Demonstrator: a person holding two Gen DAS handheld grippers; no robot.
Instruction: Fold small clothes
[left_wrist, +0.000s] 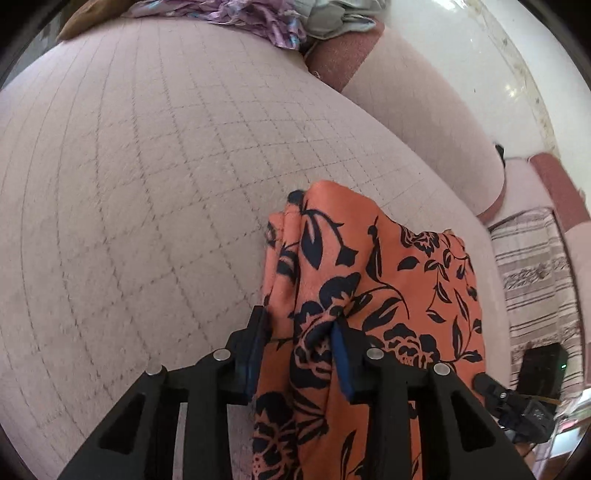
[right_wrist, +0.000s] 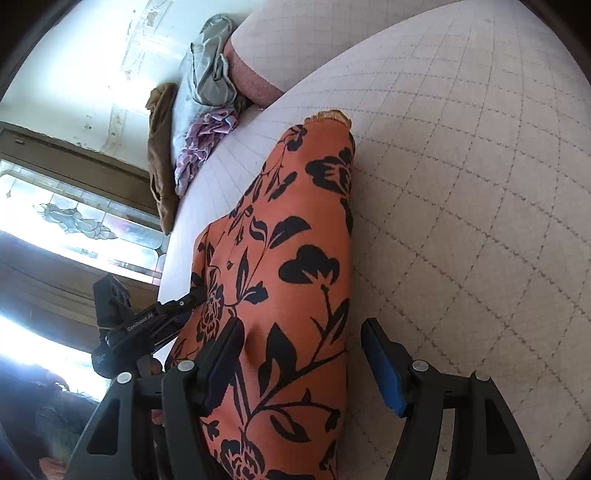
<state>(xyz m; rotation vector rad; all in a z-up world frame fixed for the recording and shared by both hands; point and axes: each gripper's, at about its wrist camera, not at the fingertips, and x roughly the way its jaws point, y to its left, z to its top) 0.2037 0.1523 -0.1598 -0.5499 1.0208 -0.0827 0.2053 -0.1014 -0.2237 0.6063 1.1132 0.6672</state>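
My left gripper (left_wrist: 301, 332) had its fingers pinched on a bunched fold of the orange floral garment (left_wrist: 369, 280), the cloth gathered between the blue pads. My right gripper (right_wrist: 303, 363) stood wide, its pads clear of the same garment (right_wrist: 295, 258), which lay in a long folded strip between them. The garment rested on the quilted pink cushion (left_wrist: 147, 166), along its near edge. At the cushion's far corner lay a heap of other clothes (right_wrist: 199, 110), lilac, grey and brown. In the right wrist view my left gripper (right_wrist: 192, 295) reached the strip's side edge.
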